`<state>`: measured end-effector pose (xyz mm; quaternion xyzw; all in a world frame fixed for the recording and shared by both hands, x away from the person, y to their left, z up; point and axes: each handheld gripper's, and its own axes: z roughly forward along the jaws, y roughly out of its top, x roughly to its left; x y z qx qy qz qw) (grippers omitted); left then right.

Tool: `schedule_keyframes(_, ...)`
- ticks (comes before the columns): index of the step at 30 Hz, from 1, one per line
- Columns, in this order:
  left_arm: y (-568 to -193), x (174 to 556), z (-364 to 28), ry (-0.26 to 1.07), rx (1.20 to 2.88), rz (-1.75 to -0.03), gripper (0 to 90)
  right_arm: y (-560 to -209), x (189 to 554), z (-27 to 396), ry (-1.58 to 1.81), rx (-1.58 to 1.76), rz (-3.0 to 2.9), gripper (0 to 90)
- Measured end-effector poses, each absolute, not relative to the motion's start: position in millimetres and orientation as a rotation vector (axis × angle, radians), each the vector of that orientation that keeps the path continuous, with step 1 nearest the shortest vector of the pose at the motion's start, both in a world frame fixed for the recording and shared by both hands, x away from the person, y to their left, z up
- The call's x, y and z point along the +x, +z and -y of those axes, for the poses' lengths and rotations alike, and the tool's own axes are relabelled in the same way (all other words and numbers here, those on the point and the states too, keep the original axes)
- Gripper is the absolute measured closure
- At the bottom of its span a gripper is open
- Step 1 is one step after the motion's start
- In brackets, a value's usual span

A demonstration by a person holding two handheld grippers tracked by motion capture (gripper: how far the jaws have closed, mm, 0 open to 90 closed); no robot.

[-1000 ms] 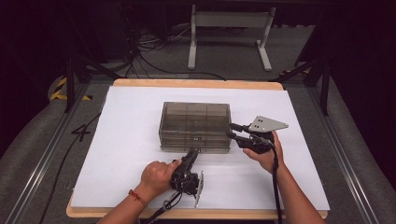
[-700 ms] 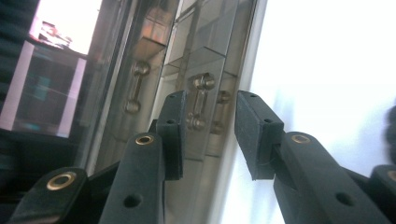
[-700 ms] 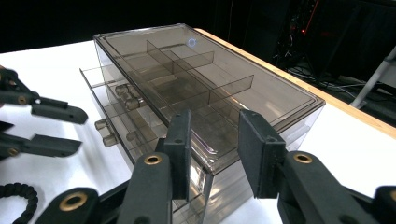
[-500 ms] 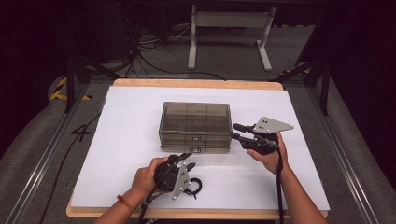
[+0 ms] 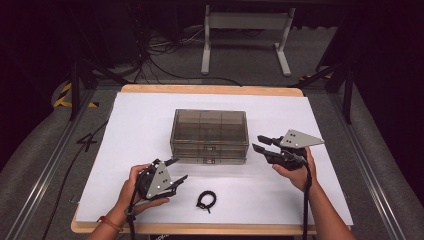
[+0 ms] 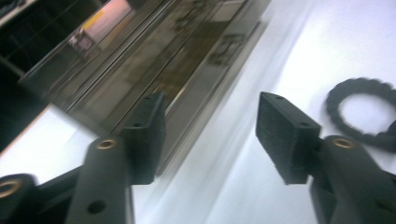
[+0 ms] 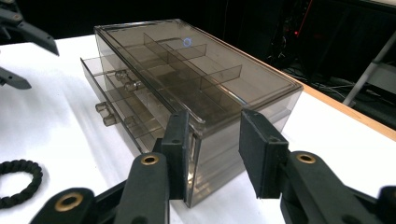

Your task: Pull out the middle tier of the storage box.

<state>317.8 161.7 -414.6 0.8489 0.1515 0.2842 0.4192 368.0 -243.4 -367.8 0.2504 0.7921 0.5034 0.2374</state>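
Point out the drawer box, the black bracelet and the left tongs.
Drawer box (image 5: 210, 122): high view, on its clear lid.
Bracelet (image 5: 205, 200): high view, on the braided ring.
Left tongs (image 5: 176, 171): high view, midway between the open tips.

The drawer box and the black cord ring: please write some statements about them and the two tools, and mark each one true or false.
1. The box stands on the white table. True.
2. The cord ring lies inside a drawer. False: it lies on the table, in front of the box.
3. The left tool holds the ring. False: its jaws have just been opening, with nothing between them.
4. The right tool is at the box's right end. True.
5. The box is see-through. True.
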Motion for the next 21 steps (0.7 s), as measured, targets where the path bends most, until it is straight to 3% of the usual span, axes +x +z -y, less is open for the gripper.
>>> schedule_keyframes(7, -415.5, 330.9, -178.5, 0.639, 2.112, -0.466, 33.2, -373.8, 362.6, 257.2, 1.382, 0.704, -2.174, 63.7)
schedule_keyframes(21, -424.4, 356.9, -187.9, 0.504, 2.122, -0.516, 37.2, -395.6, 357.8, 263.8, 1.353, 0.728, -2.243, 59.5)
